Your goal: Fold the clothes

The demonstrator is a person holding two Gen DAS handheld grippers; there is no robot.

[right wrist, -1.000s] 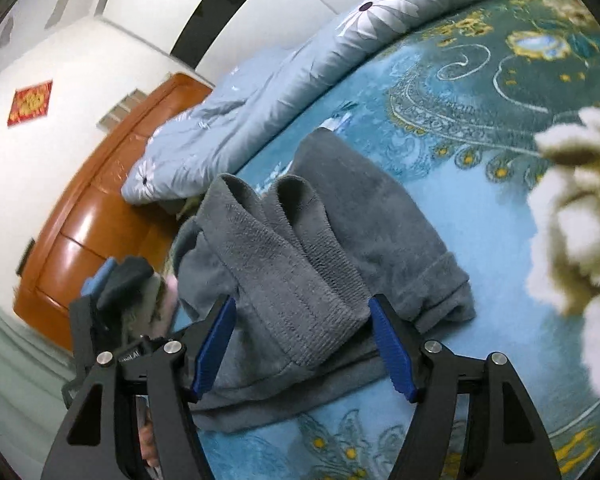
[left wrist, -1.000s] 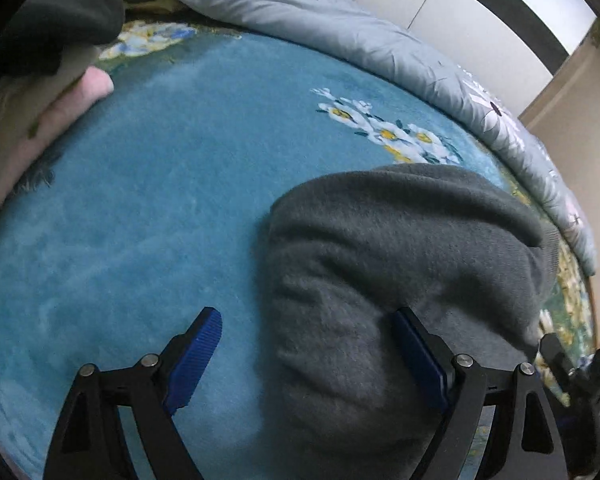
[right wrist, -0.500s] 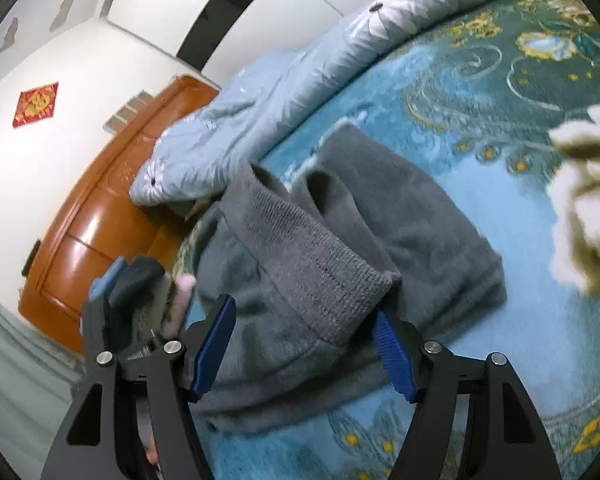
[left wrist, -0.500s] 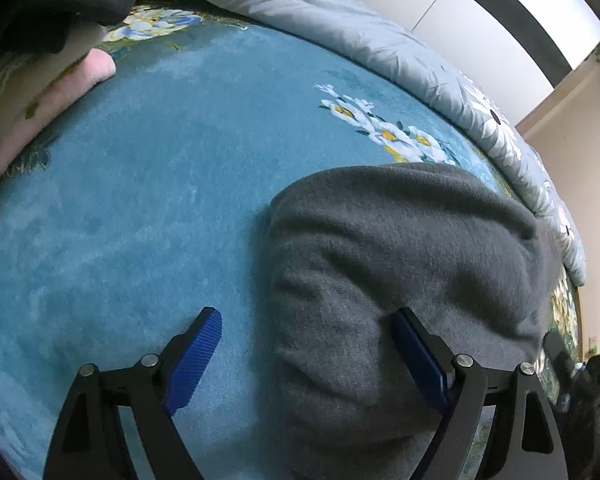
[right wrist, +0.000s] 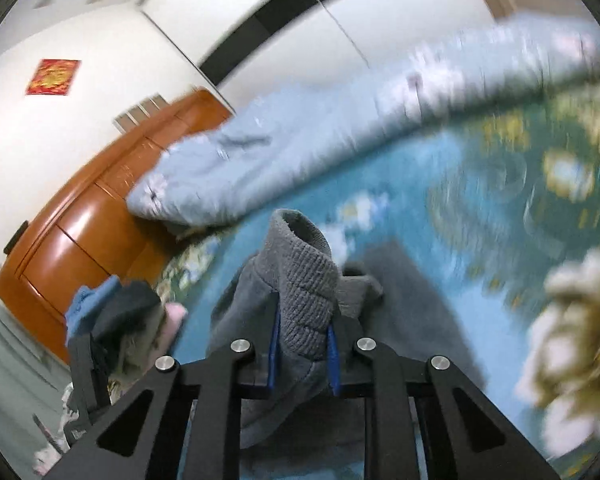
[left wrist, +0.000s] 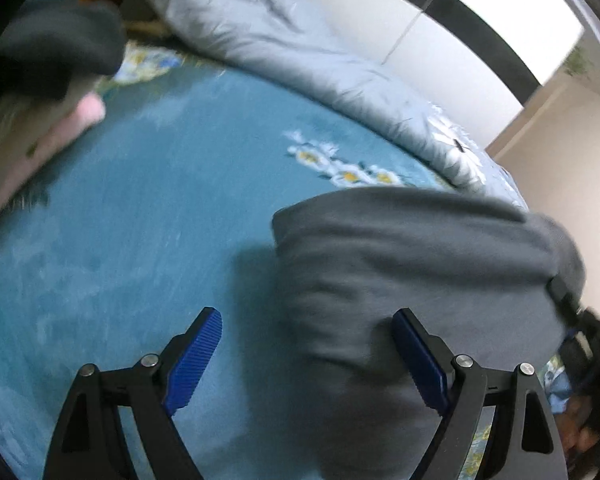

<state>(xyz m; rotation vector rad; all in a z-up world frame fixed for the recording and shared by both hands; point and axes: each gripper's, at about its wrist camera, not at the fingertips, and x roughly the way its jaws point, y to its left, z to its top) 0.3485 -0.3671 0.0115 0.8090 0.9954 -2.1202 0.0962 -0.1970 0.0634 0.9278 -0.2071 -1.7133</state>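
A grey knit garment (left wrist: 412,280) lies folded on the teal floral bed cover (left wrist: 148,216). My left gripper (left wrist: 308,356) is open just above it, its right finger over the cloth and its left finger over bare cover. My right gripper (right wrist: 302,348) is shut on the garment's ribbed cuff (right wrist: 306,280) and lifts it off the bed; the rest of the garment (right wrist: 404,300) hangs and trails below. The right gripper also shows at the right edge of the left wrist view (left wrist: 580,336).
A rolled pale-blue quilt (left wrist: 300,52) runs along the far side of the bed. A stack of folded clothes (left wrist: 32,92) sits at the left, also in the right wrist view (right wrist: 132,320). A wooden headboard (right wrist: 80,220) and a fluffy cream item (right wrist: 576,332) are near.
My right gripper has shut on the ribbed cuff and raised it, pulling the garment up. My left gripper has stayed open and drawn back slightly.
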